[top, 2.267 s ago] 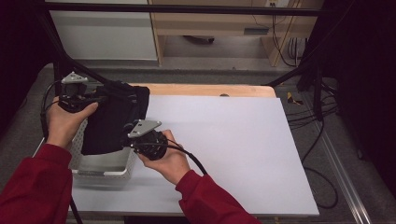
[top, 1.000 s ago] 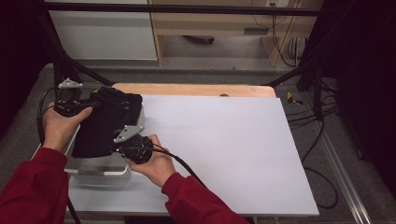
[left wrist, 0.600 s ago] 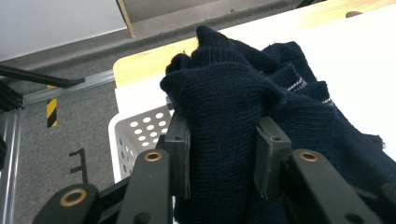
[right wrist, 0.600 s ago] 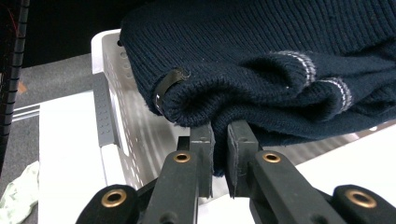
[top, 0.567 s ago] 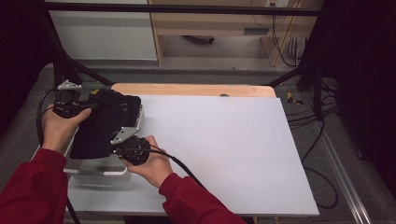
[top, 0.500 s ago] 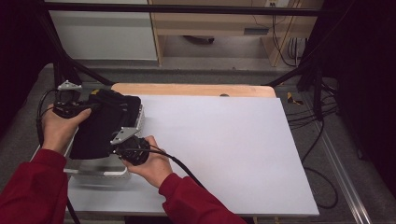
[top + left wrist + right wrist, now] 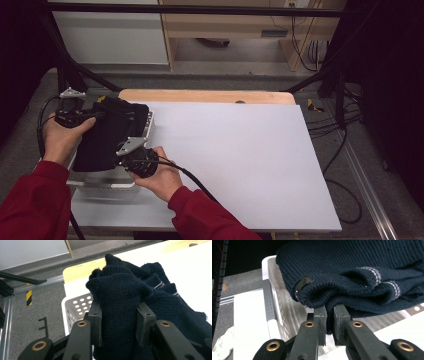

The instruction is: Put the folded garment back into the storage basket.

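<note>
So from the high view, the dark navy knit sweater point(image 7: 107, 135) is bunched up over a white perforated basket point(image 7: 107, 186) sitting at about 9 o'clock on the white table point(image 7: 240, 160). The left gripper point(image 7: 92, 116) comes in at the sweater's 10 o'clock corner and the right gripper point(image 7: 131, 152) sits at its 5 o'clock edge, one hand on each, red sleeves coming up from the bottom.

Left gripper view: the jaws are clamped on a thick wad of the sweater point(image 7: 122, 300), fabric bulging up between the two pads and spilling toward 3 o'clock. A corner of the basket point(image 7: 77, 305) with its round holes peeks out at 9 o'clock of the jaws.

Right gripper view: the jaws are nearly together, pinching a thin fold of the sweater's point(image 7: 352, 272) lower edge. The rest of the knit, with pale stripes on the cuff, hangs at 12 o'clock above the jaws, over the basket point(image 7: 272, 300) wall.
</note>
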Motion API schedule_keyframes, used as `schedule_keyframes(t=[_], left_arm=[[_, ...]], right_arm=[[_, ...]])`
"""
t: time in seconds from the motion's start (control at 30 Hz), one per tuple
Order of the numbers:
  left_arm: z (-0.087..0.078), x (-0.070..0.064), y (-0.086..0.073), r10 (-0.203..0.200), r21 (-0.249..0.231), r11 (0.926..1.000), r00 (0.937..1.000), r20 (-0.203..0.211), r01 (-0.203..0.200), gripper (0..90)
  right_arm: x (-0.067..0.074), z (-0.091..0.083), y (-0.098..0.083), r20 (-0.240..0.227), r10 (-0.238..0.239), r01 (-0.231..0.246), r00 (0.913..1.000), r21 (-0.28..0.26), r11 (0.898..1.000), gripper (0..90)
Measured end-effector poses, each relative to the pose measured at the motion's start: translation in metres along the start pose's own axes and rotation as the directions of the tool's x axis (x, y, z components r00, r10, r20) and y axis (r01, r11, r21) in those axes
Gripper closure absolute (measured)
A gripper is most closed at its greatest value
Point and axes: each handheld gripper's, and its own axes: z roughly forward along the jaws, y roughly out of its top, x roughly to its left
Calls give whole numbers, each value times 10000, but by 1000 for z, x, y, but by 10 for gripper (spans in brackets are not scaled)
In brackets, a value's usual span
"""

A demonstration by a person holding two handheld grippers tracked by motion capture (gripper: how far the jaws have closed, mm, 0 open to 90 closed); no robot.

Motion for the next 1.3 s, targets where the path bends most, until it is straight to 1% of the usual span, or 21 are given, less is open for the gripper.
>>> schedule_keyframes(t=[0.17, 0.47, 0.73, 0.83, 0.9, 1.17, 1.3], left_arm=[[2, -1, -1, 45, 56, 10000, 10000, 11, -45, 635], [8, -2, -5, 9, 183, 9998, 10000, 5, -9, 634], [9, -2, -7, 30, 283, 9996, 10000, -53, -29, 634], [9, -1, -8, 29, 313, 9995, 10000, -70, -26, 634], [9, -2, -8, -21, 305, 9995, 10000, -54, 23, 634], [13, -3, -10, 57, 382, 9993, 9998, -183, -50, 633], [15, -2, -10, 43, 346, 9994, 9999, -113, -39, 633]], right_arm=[[1, 1, 0, -9, -17, 17, 10000, 54, 10000, 832], [2, 2, -1, -51, -28, 28, 10000, 132, 9999, 831], [3, 4, -1, -90, -55, 56, 9999, 161, 9999, 831], [4, 6, -1, -105, 19, -17, 9999, 185, 9998, 831], [3, 7, -2, -127, -85, 87, 9999, 168, 9998, 830], [4, 9, -2, -144, -7, 10, 9999, 232, 9997, 830], [3, 10, -2, -124, 37, -34, 9999, 246, 9997, 829]])
